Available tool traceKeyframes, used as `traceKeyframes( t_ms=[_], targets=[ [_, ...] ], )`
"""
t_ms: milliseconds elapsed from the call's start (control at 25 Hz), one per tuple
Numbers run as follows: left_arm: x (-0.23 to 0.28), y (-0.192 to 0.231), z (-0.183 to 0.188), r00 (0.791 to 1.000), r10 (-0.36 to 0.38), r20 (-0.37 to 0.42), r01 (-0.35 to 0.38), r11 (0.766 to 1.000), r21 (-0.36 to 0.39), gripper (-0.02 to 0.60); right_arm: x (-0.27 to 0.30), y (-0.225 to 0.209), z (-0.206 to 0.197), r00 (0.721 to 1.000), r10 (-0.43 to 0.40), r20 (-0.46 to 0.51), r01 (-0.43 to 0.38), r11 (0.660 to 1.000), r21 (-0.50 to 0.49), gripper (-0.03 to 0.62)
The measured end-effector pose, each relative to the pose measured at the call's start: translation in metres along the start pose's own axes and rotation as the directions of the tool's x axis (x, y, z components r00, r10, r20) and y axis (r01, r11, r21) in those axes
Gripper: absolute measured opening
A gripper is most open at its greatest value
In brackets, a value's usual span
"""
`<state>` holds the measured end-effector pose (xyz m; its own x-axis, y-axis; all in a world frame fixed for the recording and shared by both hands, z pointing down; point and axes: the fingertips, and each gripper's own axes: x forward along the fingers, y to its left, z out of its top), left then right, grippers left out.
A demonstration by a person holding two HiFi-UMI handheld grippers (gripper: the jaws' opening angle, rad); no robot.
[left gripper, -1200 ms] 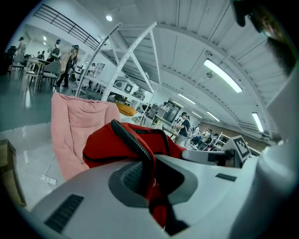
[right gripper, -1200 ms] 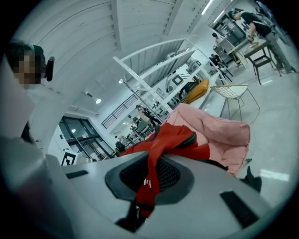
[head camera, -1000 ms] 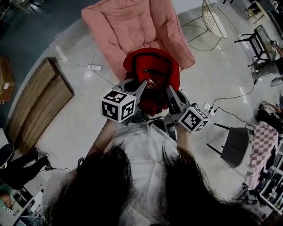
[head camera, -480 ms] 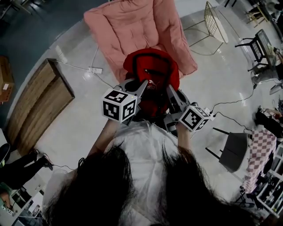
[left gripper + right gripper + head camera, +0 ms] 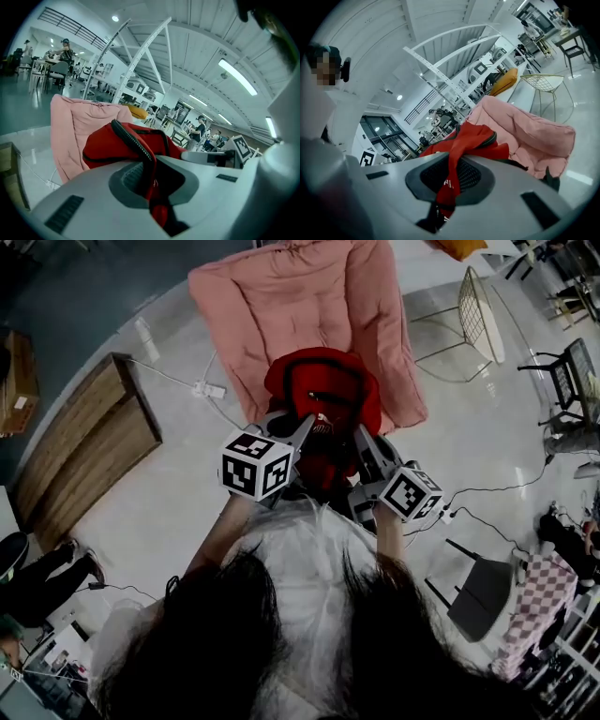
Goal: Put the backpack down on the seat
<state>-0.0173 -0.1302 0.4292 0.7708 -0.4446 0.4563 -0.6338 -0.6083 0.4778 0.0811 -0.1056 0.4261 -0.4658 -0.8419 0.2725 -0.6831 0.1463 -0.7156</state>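
Overall: we held the red fabric backpack [image 5: 323, 395] up between both tools, not yet set down on the pink quilted seat [image 5: 281, 306].
Left gripper [image 5: 305, 423]: jaws closed, pinching a red strap or fold at the backpack's near left edge.
Right gripper [image 5: 361, 434]: jaws closed too, clamped on red fabric at the near right edge.
Backpack's place: just ahead of both pairs of jaws, slung between them, with its far end over the seat's front part; we could not tell whether it touched the cushion.
Long axis: it ran straight away from the grippers, toward the seat's back.
Seat from grippers: ahead and below.
Nearer hand: neither clearly; the two sat roughly level.
Next move, as we judged: both grippers forward and down together, then release.
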Motion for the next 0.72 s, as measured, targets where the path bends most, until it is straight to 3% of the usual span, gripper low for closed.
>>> traceKeyframes(
  t_ms=[400, 720],
  targets=[
    [0.068, 0.033, 0.012, 0.987, 0.124, -0.102, -0.131, 0.989, -0.068, 0.043, 0.063, -0.062, 0.034, 0.988, 0.046, -0.148, -0.043, 0.999, 0.02, 0.044],
    [0.124, 0.081, 0.005, 0.956, 0.184, -0.228, -0.209, 0.973, -0.093, 0.043, 0.119, -0.12, 0.037, 0.966, 0.035, -0.257, -0.029, 0.999, 0.024, 0.044]
  ],
)
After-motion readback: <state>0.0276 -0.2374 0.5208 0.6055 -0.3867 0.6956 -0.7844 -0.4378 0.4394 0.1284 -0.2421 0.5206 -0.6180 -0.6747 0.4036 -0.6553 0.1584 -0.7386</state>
